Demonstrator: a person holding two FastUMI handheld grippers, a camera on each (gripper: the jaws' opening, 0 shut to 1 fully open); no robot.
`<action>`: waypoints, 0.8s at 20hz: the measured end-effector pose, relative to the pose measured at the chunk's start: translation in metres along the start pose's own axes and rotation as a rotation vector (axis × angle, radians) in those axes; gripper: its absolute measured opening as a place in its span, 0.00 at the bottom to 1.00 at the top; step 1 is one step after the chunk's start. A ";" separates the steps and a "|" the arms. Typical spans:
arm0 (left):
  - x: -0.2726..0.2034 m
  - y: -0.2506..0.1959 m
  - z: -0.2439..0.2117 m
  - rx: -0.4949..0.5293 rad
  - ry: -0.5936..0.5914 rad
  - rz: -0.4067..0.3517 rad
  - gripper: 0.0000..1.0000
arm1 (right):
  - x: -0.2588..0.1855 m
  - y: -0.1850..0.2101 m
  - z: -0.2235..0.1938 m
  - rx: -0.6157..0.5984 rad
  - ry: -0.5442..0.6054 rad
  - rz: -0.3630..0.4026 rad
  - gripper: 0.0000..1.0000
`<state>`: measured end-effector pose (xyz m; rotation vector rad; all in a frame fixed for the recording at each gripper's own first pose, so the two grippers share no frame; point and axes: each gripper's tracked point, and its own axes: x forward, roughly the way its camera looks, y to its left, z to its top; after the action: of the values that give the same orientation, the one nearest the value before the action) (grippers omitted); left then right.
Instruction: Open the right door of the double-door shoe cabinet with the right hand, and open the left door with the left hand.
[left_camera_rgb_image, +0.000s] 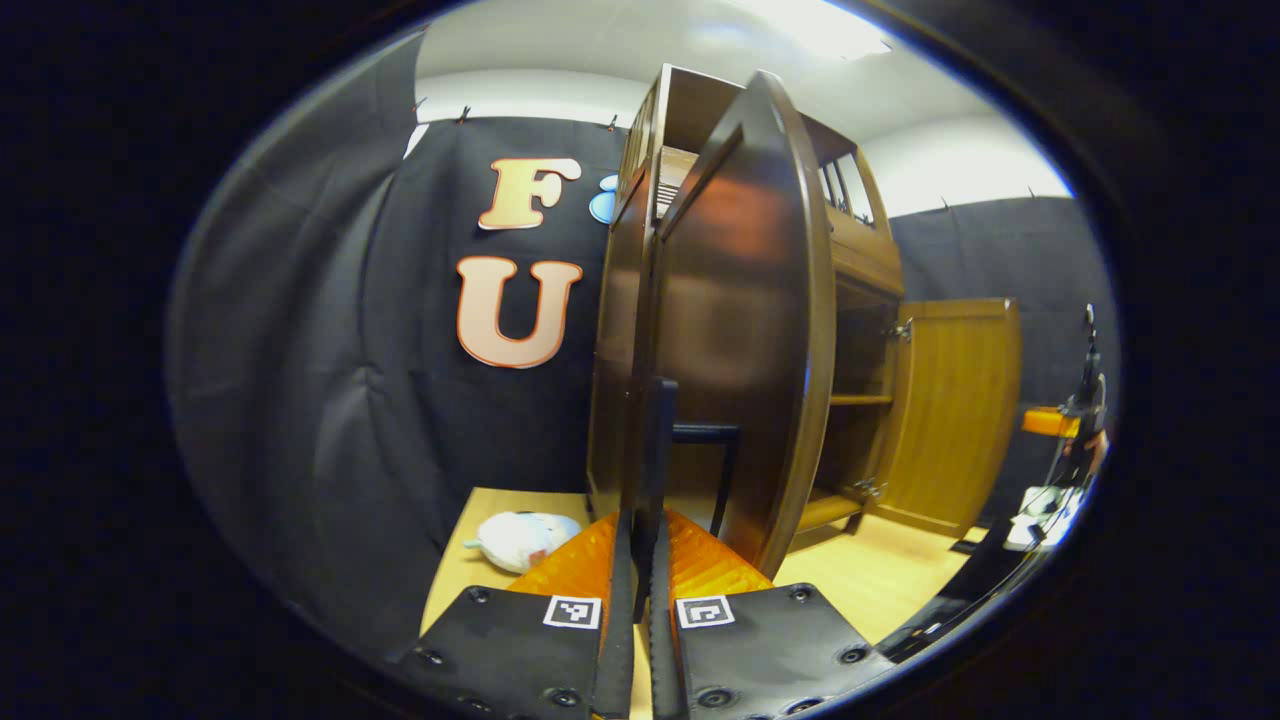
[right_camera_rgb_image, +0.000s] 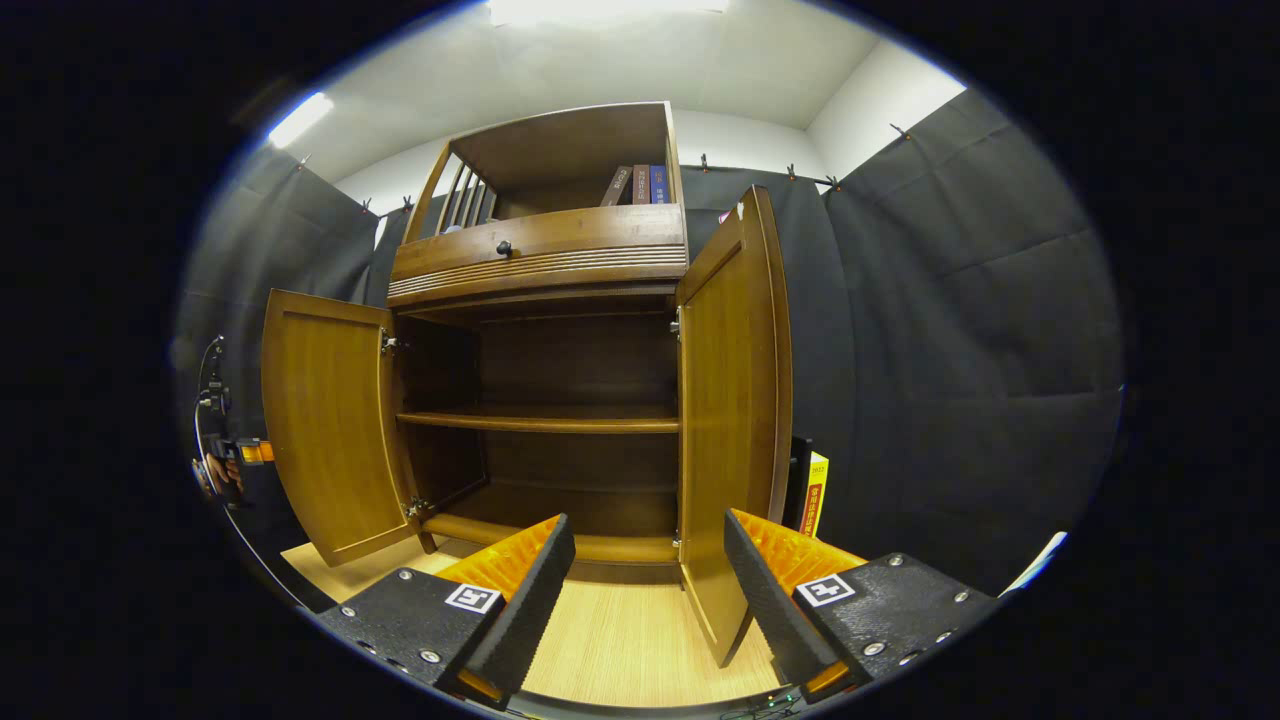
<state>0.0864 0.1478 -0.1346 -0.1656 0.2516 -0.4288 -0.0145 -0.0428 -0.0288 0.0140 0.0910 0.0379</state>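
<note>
The brown double-door shoe cabinet (right_camera_rgb_image: 560, 260) has both doors swung out, baring its inner shelf (right_camera_rgb_image: 540, 420). In the left gripper view the left door (left_camera_rgb_image: 745, 330) is seen almost edge-on, and my left gripper (left_camera_rgb_image: 645, 535) is shut on its dark bar handle (left_camera_rgb_image: 660, 430). The right door (left_camera_rgb_image: 960, 410) stands open farther off. In the right gripper view my right gripper (right_camera_rgb_image: 650, 545) is open, low in front of the cabinet, with the right door (right_camera_rgb_image: 730, 400) reaching down between its fingers, untouched. The left door (right_camera_rgb_image: 325, 420) has the left gripper (right_camera_rgb_image: 225, 460) and a hand behind it.
A white soft toy (left_camera_rgb_image: 520, 538) lies on the pale wooden floor (right_camera_rgb_image: 620, 630) left of the cabinet. A yellow box (right_camera_rgb_image: 815, 490) stands by its right side. Above the doors are a drawer with a knob (right_camera_rgb_image: 503, 247) and books (right_camera_rgb_image: 640, 185).
</note>
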 end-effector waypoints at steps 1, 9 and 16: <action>-0.001 0.002 0.001 -0.004 -0.005 0.005 0.14 | 0.000 -0.001 0.001 -0.002 -0.001 -0.004 0.92; -0.054 -0.010 -0.006 0.056 -0.006 0.163 0.13 | 0.005 0.010 -0.007 0.011 0.012 0.025 0.92; -0.091 -0.066 0.040 0.013 -0.125 0.397 0.07 | 0.023 0.021 -0.018 0.039 0.016 0.061 0.92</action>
<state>-0.0088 0.1320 -0.0640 -0.1254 0.1534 -0.0253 0.0061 -0.0211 -0.0489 0.0557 0.1072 0.0968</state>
